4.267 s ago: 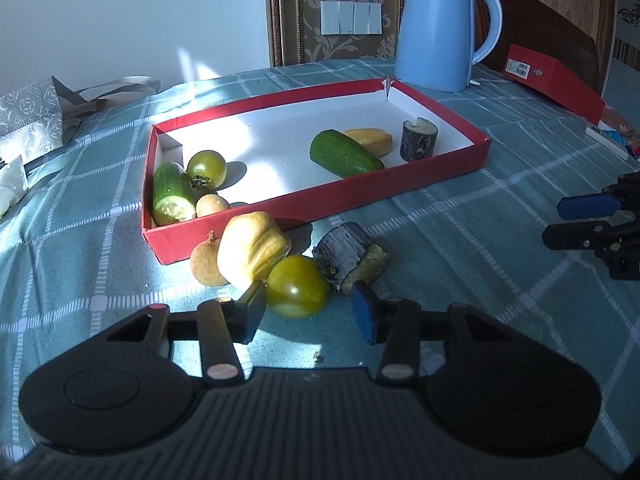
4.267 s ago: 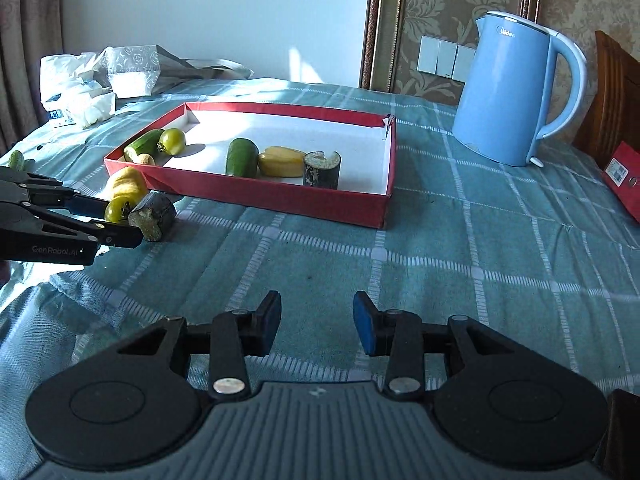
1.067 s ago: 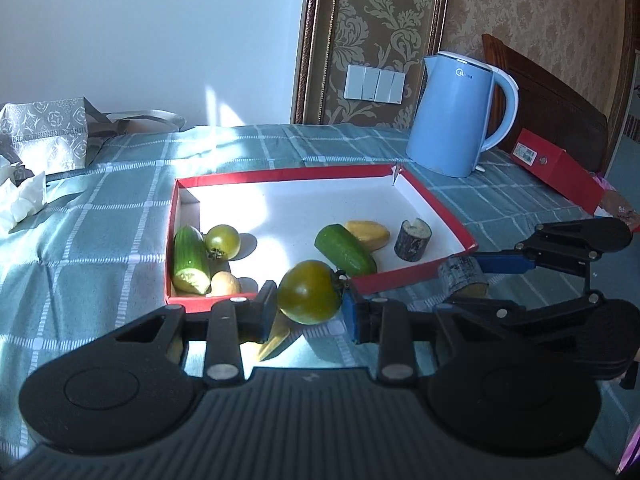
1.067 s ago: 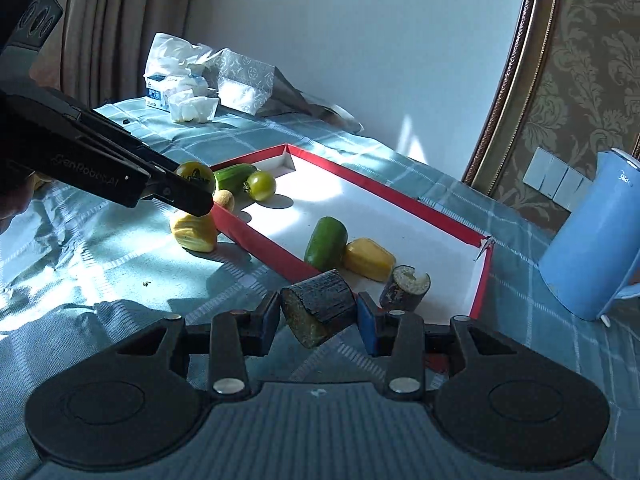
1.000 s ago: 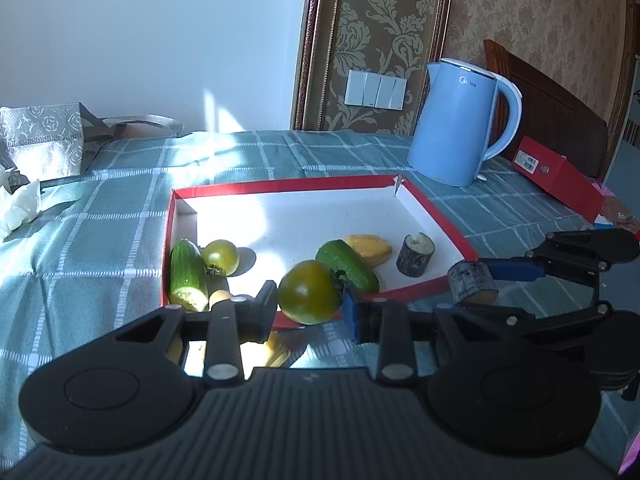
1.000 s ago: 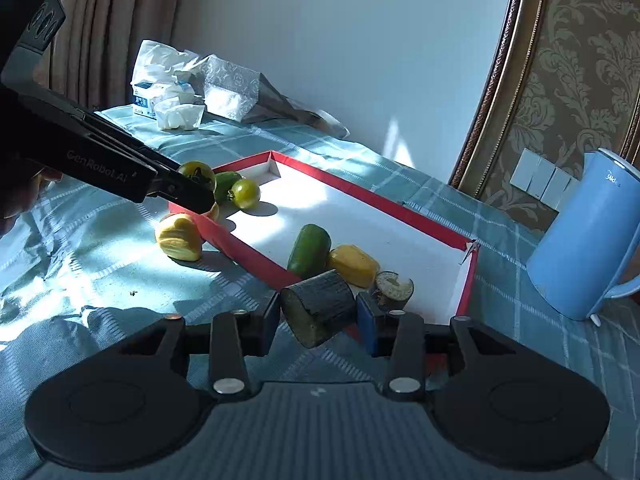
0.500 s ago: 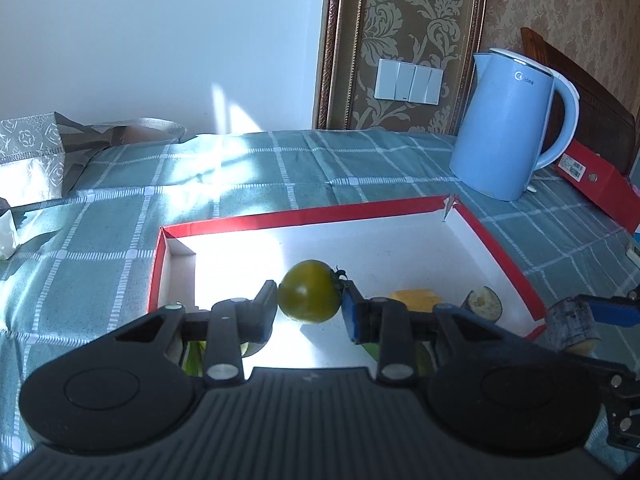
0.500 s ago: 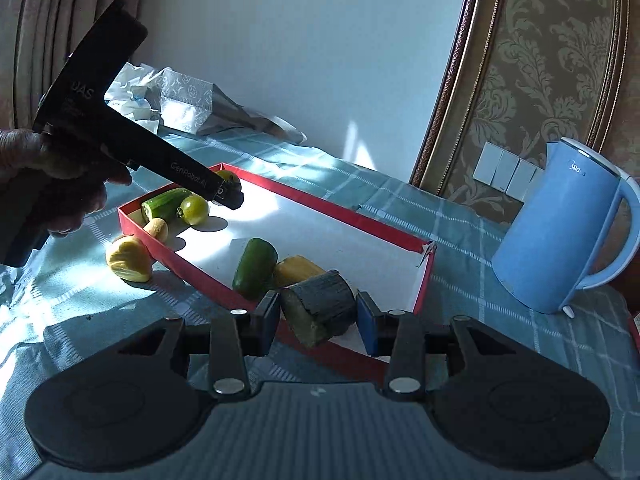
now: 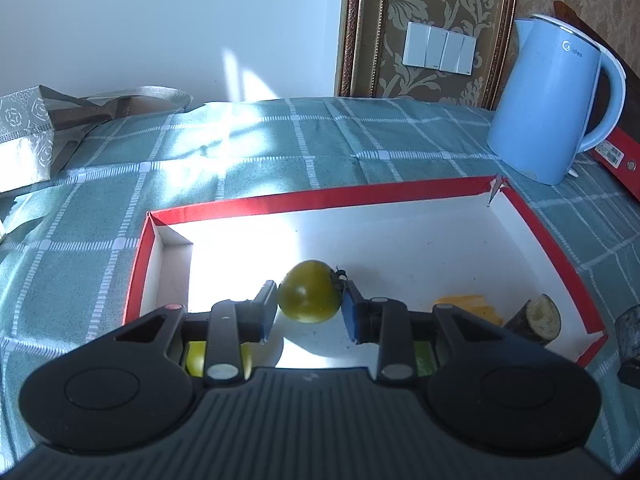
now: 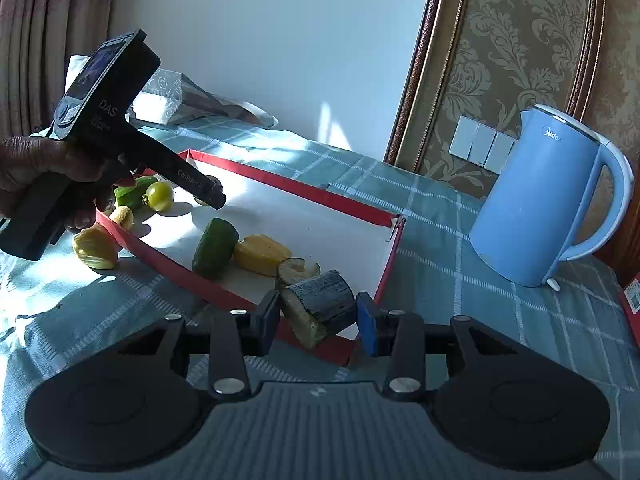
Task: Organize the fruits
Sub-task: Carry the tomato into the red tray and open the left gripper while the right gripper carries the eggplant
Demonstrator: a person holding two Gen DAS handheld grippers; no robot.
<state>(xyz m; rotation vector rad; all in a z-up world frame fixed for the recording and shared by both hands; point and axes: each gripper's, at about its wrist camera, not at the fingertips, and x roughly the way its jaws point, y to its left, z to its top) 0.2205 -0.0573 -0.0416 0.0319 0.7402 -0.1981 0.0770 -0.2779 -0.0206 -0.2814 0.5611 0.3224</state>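
Left gripper [image 9: 308, 310] moved over tray [image 9: 352, 197], clamping tomato [image 9: 310, 297]; right gripper [image 10: 316, 319] clamps eggplant chunk [image 10: 320, 306].

In the right wrist view a shallow box [image 10: 280, 184] lies mid-frame on the table [image 10: 460, 280]. Inside it, a cucumber piece [image 10: 214, 247], a pepper [image 10: 262, 254] and an eggplant piece [image 10: 298, 269] sit in a row along the lower edge. A kettle [image 10: 536, 200] stands right of the box. Another pepper [image 10: 95, 247] lies outside the box's left corner.
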